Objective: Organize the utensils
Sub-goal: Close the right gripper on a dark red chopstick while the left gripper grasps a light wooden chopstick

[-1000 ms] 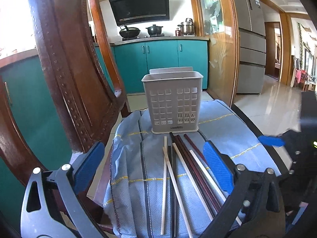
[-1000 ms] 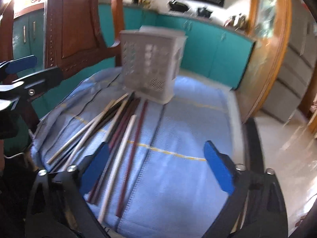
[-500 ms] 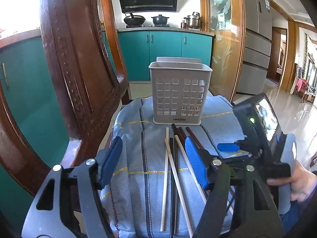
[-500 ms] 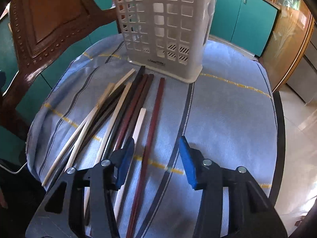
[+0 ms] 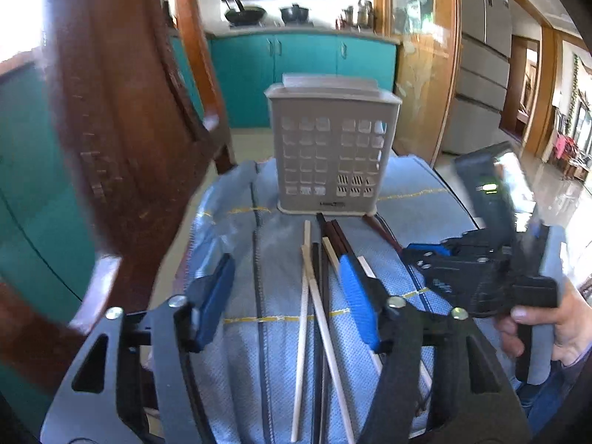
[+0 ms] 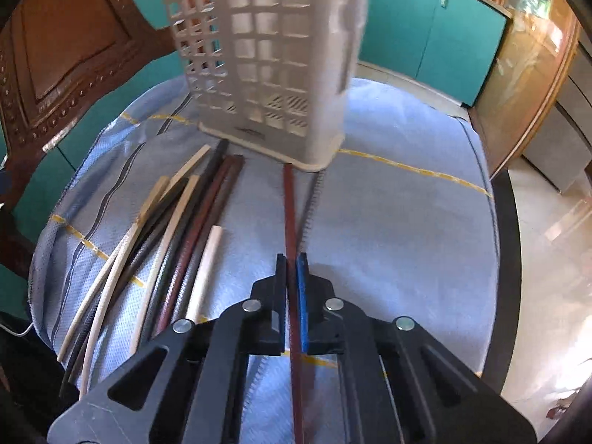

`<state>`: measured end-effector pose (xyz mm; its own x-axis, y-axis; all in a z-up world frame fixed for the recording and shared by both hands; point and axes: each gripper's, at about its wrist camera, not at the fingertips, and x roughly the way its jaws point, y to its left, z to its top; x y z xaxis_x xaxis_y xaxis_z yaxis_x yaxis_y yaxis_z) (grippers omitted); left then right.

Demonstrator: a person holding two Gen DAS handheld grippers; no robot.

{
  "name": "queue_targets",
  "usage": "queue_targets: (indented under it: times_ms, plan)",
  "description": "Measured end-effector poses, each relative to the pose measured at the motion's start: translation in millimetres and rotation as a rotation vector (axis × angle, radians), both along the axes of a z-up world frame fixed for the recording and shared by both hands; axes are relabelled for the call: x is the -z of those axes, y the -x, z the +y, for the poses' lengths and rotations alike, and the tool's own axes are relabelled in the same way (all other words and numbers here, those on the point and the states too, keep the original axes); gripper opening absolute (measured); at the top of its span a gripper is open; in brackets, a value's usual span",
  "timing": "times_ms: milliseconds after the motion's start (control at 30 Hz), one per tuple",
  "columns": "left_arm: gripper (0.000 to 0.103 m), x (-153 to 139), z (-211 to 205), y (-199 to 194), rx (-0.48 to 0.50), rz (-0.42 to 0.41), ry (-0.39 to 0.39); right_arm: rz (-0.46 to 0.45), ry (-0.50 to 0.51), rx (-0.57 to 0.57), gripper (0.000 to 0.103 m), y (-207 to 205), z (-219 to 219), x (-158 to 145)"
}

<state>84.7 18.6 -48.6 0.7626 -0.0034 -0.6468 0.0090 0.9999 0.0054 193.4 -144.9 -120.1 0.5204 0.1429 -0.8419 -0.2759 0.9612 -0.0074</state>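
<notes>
A grey slotted utensil basket [image 5: 333, 155] [image 6: 266, 66] stands on a blue cloth [image 5: 236, 244]. Several chopsticks [image 5: 314, 288] [image 6: 177, 229], cream, black and dark red, lie fanned in front of it. My left gripper [image 5: 285, 296] hovers over them with its jaws closing; cream and black sticks lie between the blue pads [image 5: 214, 303], which touch none of them. My right gripper [image 6: 291, 270] [image 5: 414, 253] is shut on a single dark red chopstick [image 6: 290, 218] [image 5: 381, 227] lying apart to the right of the pile, its far tip near the basket's foot.
A carved wooden chair back [image 5: 129, 129] [image 6: 66, 48] rises at the left edge of the cloth. A person's hand [image 5: 555, 322] holds the right gripper's handle. Teal cabinets [image 5: 303, 70] and a fridge [image 5: 481, 55] stand behind; tiled floor [image 6: 547, 229] lies to the right.
The right gripper came forward and down and its jaws closed onto the lone dark red chopstick. The left gripper's jaws narrowed as it moved forward over the pile.
</notes>
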Motion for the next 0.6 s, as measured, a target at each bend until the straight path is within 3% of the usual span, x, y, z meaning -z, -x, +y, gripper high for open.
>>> queue_targets:
  times_ms: [33, 133, 400, 600]
  plan:
    - [0.041, 2, 0, -8, 0.011, 0.026, 0.003, -0.005, -0.008, 0.008, 0.006, 0, -6, 1]
    - [0.034, 12, 0, -37, 0.031, 0.112, -0.007, 0.008, -0.037, 0.038, 0.006, 3, -21, -4]
    - [0.03, 61, -2, -73, 0.076, 0.327, 0.05, 0.032, -0.039, 0.041, 0.008, 6, -25, 7]
    - [0.025, 64, -1, -75, 0.075, 0.347, 0.101, 0.02, -0.005, 0.05, 0.019, -1, -17, 9]
